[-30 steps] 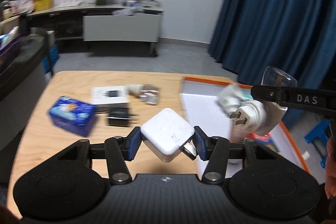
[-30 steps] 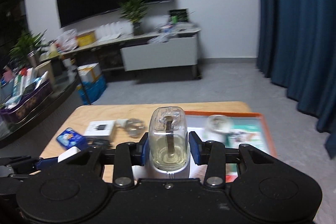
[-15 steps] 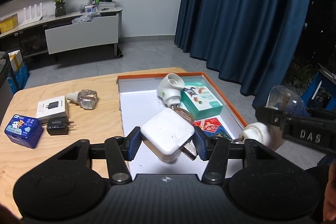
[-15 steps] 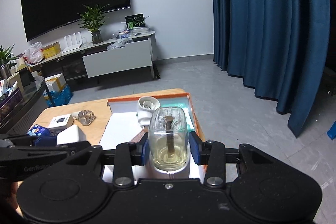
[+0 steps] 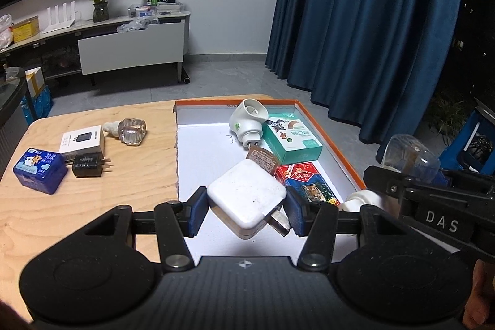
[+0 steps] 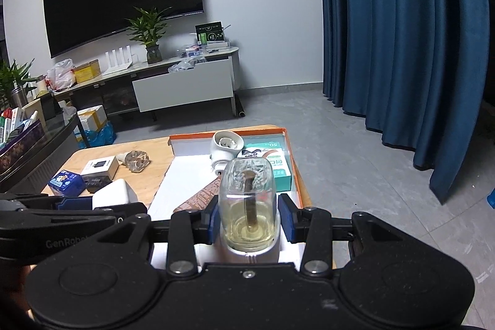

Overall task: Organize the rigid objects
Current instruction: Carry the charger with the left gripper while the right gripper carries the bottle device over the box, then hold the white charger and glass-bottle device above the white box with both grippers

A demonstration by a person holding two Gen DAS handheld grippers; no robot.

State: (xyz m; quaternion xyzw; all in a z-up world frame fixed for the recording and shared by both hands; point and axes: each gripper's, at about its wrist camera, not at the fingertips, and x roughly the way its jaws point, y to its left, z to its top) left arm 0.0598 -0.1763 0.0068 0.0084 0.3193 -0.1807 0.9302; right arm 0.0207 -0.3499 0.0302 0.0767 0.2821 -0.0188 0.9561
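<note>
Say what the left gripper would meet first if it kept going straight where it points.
Probably the white floor of the orange-rimmed tray just ahead, short of the brown patterned card; the left gripper carries the square white charger. Depth is unclear.

Left gripper [image 5: 246,207] clamps a white charger [image 5: 246,196] above the orange-rimmed tray [image 5: 328,130]. Ahead in the tray: white plug-in diffuser [image 5: 247,121], green box [image 5: 294,141]. Off right, the right gripper [image 5: 411,178] carries a clear bottle [image 5: 406,155].

I see a white charger [image 5: 247,197], an orange-rimmed tray [image 5: 324,132] with white floor, a teal-and-white box [image 5: 294,138], a blue tin [image 5: 40,172], and a black adapter [image 5: 88,166].
</note>
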